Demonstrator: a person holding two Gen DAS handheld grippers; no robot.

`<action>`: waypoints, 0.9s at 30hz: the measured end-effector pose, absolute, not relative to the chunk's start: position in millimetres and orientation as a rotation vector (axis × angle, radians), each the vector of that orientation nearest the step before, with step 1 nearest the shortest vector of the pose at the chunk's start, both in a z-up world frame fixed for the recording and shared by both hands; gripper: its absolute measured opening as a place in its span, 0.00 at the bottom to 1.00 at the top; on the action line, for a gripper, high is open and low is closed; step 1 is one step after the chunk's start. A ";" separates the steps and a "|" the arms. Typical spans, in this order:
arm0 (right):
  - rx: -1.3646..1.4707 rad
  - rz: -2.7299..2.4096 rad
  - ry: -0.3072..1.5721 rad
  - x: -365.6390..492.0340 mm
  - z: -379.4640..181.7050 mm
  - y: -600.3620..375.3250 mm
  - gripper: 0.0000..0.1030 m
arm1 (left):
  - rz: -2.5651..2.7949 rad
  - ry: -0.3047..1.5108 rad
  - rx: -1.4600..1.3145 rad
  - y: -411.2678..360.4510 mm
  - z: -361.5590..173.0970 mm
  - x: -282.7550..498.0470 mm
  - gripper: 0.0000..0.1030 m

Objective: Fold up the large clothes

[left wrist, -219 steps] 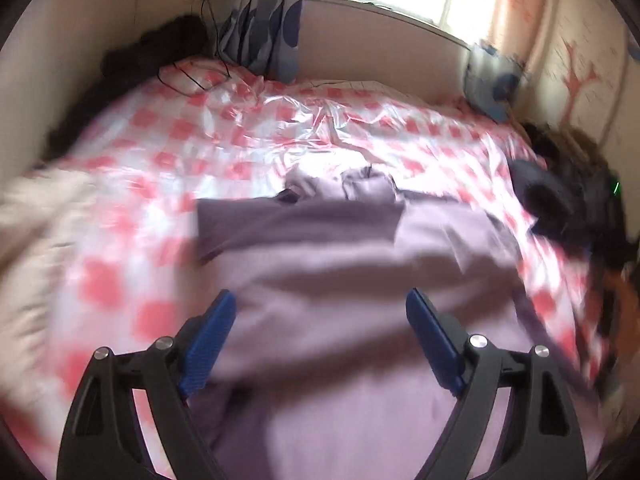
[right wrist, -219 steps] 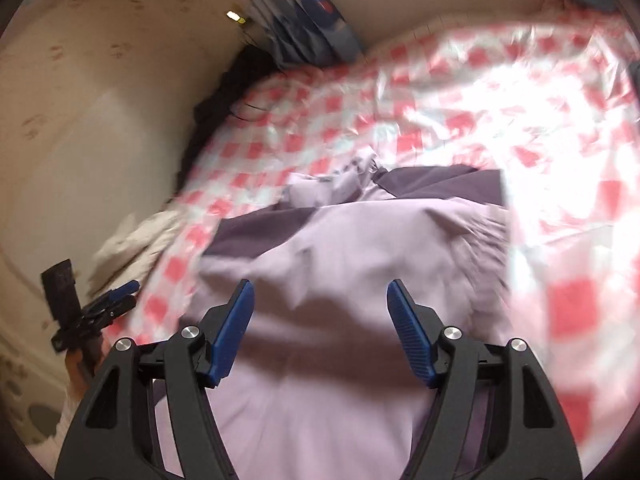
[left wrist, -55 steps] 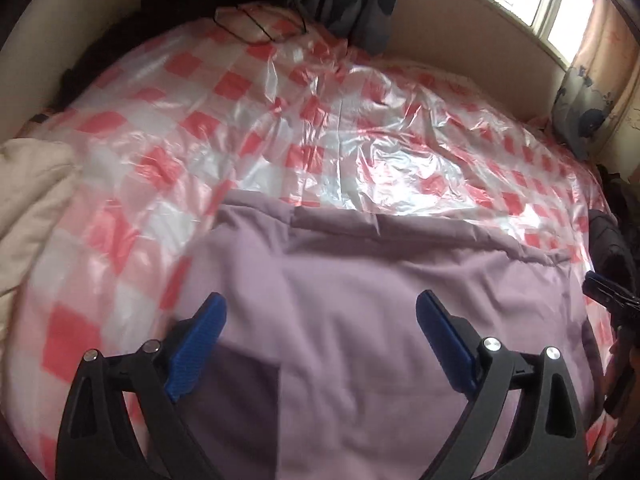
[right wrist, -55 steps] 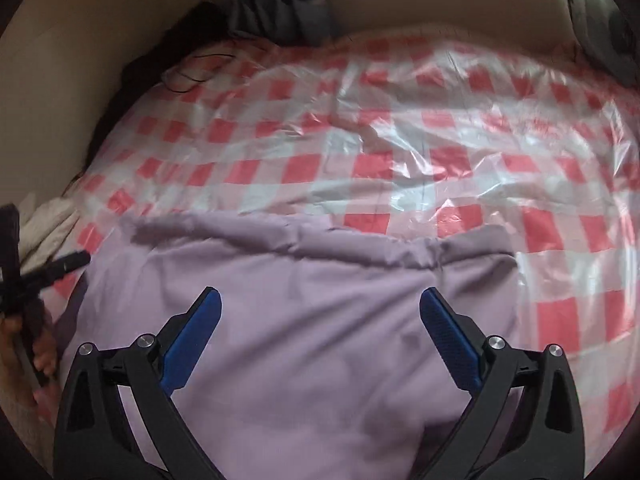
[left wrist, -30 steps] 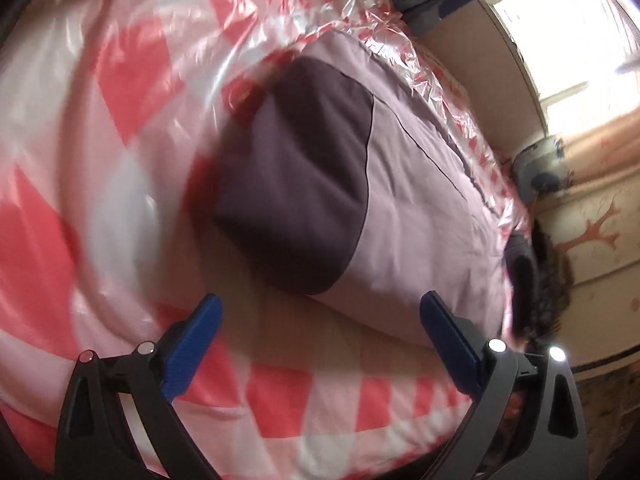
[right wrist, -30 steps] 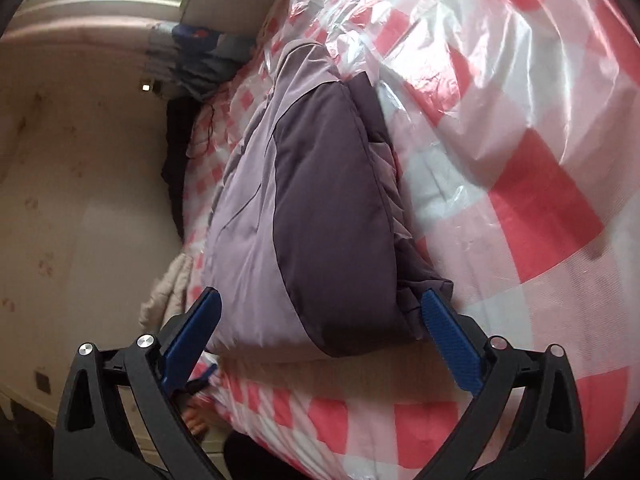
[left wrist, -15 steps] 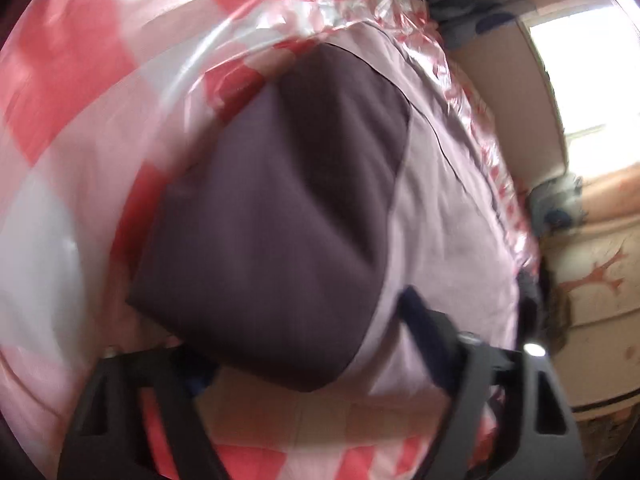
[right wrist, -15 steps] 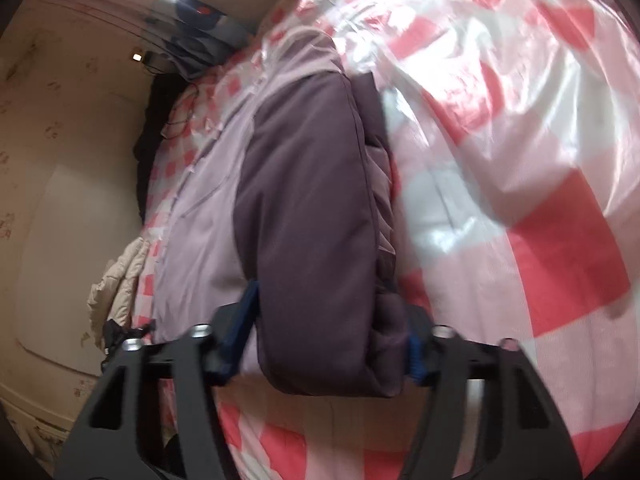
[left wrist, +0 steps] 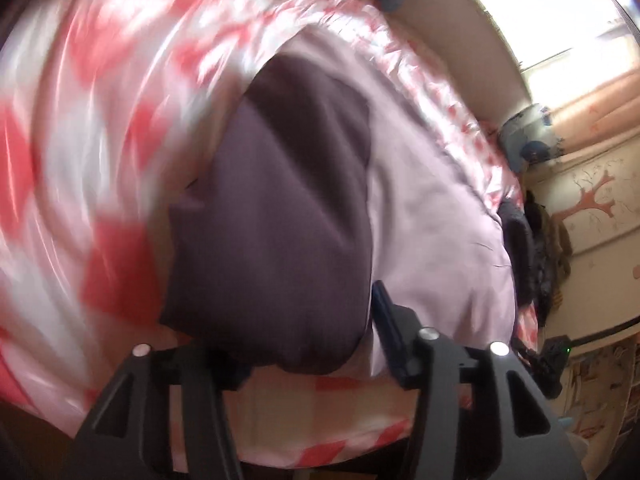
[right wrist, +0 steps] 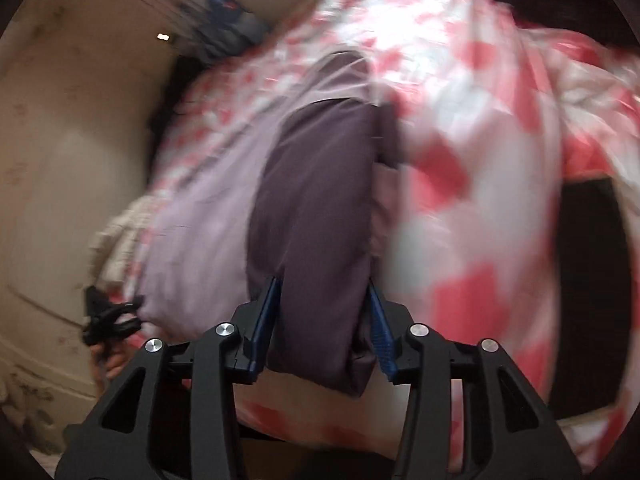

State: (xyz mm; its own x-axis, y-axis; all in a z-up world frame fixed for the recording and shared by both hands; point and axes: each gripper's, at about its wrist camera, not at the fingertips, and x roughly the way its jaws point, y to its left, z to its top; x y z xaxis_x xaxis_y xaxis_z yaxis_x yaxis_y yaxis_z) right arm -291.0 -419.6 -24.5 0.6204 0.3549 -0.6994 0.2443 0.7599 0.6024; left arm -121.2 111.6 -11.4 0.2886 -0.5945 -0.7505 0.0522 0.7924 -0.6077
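Folded purple jacket (right wrist: 316, 216) on checked bed cover (right wrist: 472, 184), right gripper (right wrist: 322, 320) and left gripper (left wrist: 308, 340) each just closing, clamped on its dark ends.

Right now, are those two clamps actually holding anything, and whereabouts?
Yes. Both have just been closing on the folded lilac garment: the right gripper pinches one dark-purple end, the left gripper the other.
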 end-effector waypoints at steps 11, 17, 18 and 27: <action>0.218 0.120 0.791 -127.0 62.2 -290.3 0.69 | -0.401 1.173 -0.729 110.7 -42.5 -104.2 0.87; 0.148 0.037 1.122 -3.5 -49.8 -254.1 0.72 | -0.403 1.040 -0.675 95.9 -39.4 -102.1 0.89; 0.145 0.017 1.104 -4.9 -45.6 -252.7 0.72 | -0.392 1.039 -0.670 95.3 -37.5 -102.7 0.89; 0.010 -0.035 1.088 79.3 -41.2 -222.5 0.94 | -0.398 1.009 -0.609 90.1 -32.1 -102.4 0.90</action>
